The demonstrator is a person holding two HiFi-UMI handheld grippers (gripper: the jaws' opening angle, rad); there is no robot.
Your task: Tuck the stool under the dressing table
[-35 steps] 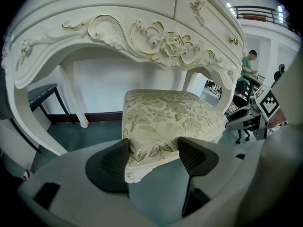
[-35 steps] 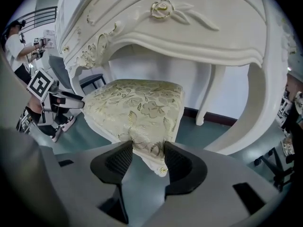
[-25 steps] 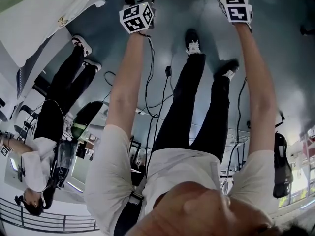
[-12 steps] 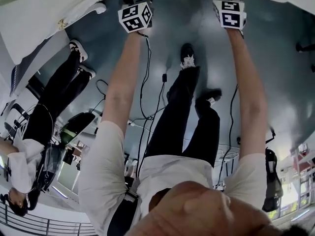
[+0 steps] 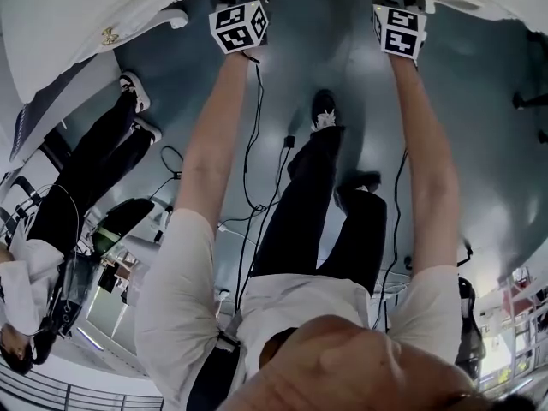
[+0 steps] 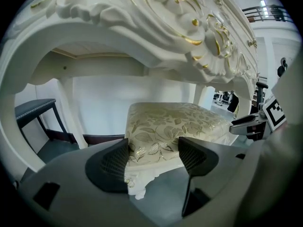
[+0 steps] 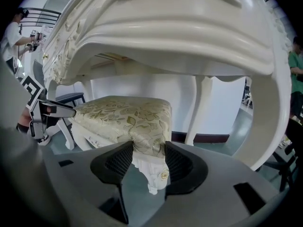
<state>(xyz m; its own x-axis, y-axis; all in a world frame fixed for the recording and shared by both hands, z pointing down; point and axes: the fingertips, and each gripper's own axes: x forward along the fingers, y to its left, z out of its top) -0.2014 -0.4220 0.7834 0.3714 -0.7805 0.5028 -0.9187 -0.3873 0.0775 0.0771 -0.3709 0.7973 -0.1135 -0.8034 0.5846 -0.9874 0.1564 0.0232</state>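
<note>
Grey-blue floor (image 5: 479,127) fills the head view, crossed by black cables (image 5: 257,169), with a bystander (image 5: 77,195) at the left. That view cuts off at the top. Only the white edge of the dressing table (image 5: 103,7) and the two marker cubes (image 5: 238,27) show there, while the stool and both sets of fingers are out of sight.

The gripper views supply what is missing. The stool (image 6: 175,122), with its floral cream cushion, stands on the floor beneath the table's carved arch, between its legs. The left gripper (image 6: 152,145) has its fingers (image 6: 111,167) set fairly wide, clamped on one near corner of the cushion. The right gripper (image 7: 148,150) has its fingers (image 7: 116,162) set narrower, pinching the other corner above a carved white leg (image 7: 154,174).
</note>
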